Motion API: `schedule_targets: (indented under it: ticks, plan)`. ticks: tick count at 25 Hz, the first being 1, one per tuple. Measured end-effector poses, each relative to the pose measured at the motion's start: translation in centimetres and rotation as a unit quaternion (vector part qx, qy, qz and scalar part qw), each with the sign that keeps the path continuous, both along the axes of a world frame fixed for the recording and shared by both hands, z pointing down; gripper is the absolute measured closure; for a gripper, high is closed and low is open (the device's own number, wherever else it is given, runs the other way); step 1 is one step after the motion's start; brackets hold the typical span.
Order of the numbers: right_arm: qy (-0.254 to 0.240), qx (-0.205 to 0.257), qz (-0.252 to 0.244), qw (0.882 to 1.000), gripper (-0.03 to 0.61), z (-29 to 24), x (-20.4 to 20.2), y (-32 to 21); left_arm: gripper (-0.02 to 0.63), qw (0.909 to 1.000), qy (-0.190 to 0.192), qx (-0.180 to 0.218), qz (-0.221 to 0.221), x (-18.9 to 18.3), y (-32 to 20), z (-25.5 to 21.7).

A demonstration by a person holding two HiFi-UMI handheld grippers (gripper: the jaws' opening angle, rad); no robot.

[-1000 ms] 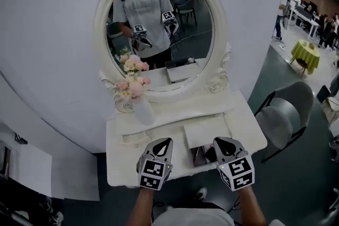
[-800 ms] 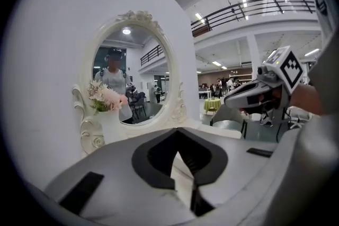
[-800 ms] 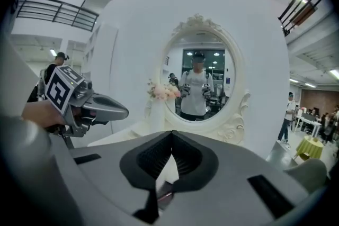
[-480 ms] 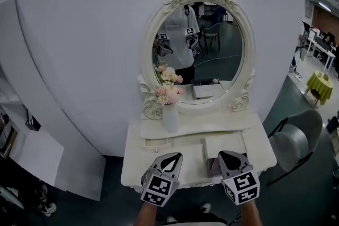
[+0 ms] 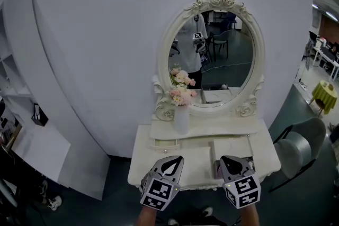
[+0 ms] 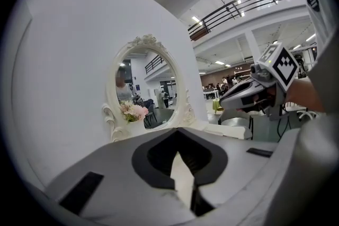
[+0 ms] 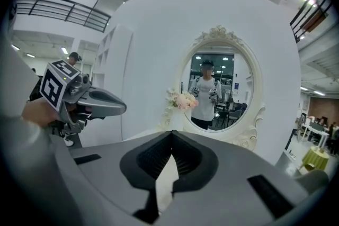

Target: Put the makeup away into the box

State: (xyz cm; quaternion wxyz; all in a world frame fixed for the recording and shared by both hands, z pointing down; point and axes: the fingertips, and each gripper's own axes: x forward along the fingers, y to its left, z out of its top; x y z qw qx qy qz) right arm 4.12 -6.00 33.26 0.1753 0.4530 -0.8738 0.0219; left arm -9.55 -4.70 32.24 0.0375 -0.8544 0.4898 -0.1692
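The left gripper (image 6: 178, 135), its jaws drawn together on nothing, is held beside the right gripper (image 7: 170, 135), likewise closed and empty, before a white dressing surface (image 5: 159, 153) backed by a curved white wall.

Only the head view takes in the task's things. The white box (image 5: 233, 146) stands open on the surface just ahead of the right gripper, and the makeup (image 5: 217, 169) shows as a small dark patch at the box's near edge, just left of that gripper's tip and between the two grippers. The items are too small to tell apart. Neither gripper touches them. The same view alone shows a grey chair (image 5: 296, 145) off to the right gripper's side.

Beyond both tips rises an ornate oval mirror (image 5: 212, 55), with a vase of pink flowers (image 5: 181, 108) at its foot, ahead of the left gripper.

The left gripper view catches the right gripper side-on, gripped by a hand (image 6: 310, 98), and above it a dark balcony railing (image 6: 265, 0) in a lit hall that no other view shows so fully. The right gripper view faces the mirror squarely and shows the person's reflection (image 7: 206, 95) with both grippers raised, a tall white shelf unit (image 7: 111, 66) beyond the left gripper, and a yellow-draped table (image 7: 317, 156) at its far right edge.
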Motion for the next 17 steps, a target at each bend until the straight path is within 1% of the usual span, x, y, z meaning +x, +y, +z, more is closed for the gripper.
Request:
schedule_targets:
  ticks: [4, 7, 12, 17]
  plan:
    - [0.005, 0.000, -0.004, 1.000, 0.581, 0.1, -0.6, 0.4, 0.620, 1.0000, 0.000, -0.002, -0.003, -0.5, 0.3, 0.1]
    - [-0.005, -0.006, -0.010, 1.000, 0.581, 0.2, -1.3, 0.5, 0.618, 1.0000, -0.002, -0.005, -0.004, -1.0, 0.3, 0.3]
    - [-0.006, -0.008, -0.014, 1.000, 0.581, 0.2, -2.2, 1.1, 0.620, 0.9996, -0.011, -0.019, -0.017, -2.1, 0.7, 0.9]
    - [-0.002, -0.009, -0.011, 1.000, 0.581, 0.6, -2.6, 0.9, 0.620, 0.9997, -0.003, -0.023, -0.013, -2.7, 0.6, 1.2]
